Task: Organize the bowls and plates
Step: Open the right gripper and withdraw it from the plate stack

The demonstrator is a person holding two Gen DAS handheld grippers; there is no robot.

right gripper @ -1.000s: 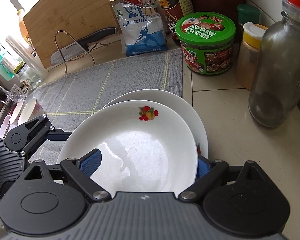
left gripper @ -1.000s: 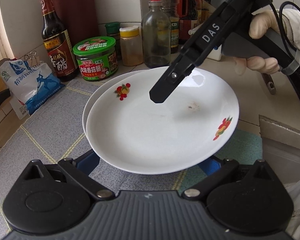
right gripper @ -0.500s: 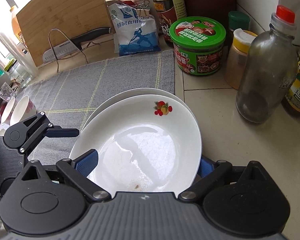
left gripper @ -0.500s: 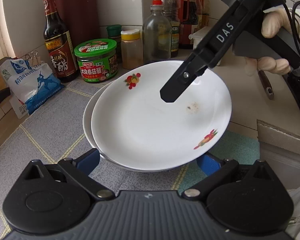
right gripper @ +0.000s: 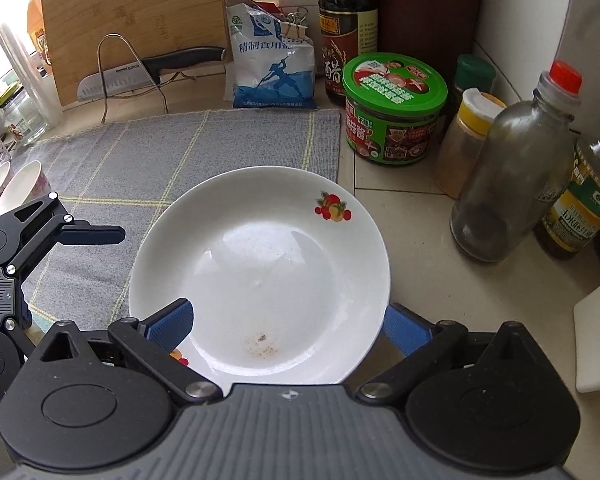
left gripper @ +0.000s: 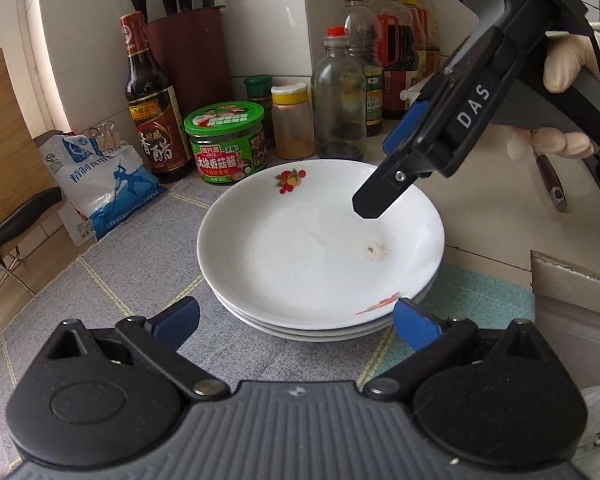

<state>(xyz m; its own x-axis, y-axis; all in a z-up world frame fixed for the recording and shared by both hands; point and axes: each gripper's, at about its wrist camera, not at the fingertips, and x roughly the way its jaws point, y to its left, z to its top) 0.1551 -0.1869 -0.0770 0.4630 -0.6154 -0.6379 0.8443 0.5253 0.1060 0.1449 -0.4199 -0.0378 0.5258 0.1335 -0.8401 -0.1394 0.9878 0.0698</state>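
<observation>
A stack of white plates (left gripper: 320, 248) with fruit prints rests on the grey mat (left gripper: 112, 280); the top plate (right gripper: 260, 264) lies flat and has a small brown stain. My right gripper (right gripper: 288, 324) hovers over the plate's near rim. Its jaws are opening, the blue pads (right gripper: 172, 320) stand wide of the rim and do not press on it. In the left wrist view the right gripper (left gripper: 380, 168) slants down over the stack's far right side, held by a gloved hand (left gripper: 560, 68). My left gripper (left gripper: 298, 322) is open just before the stack, holding nothing.
Behind the stack stand a green-lidded jar (right gripper: 396, 108), a vinegar bottle (left gripper: 152, 120), a spice shaker (left gripper: 292, 120) and a clear glass bottle (right gripper: 512, 176). A salt bag (right gripper: 272, 68), a knife on a wire rack (right gripper: 148, 72) and a cutting board (right gripper: 132, 20) are far left. Bowls (right gripper: 20, 188) sit at the mat's left edge.
The top plate, tilted and off-centre before, now lies flat and centred on the stack. The right gripper's pads have spread away from its rim and the gripper has lifted a little.
</observation>
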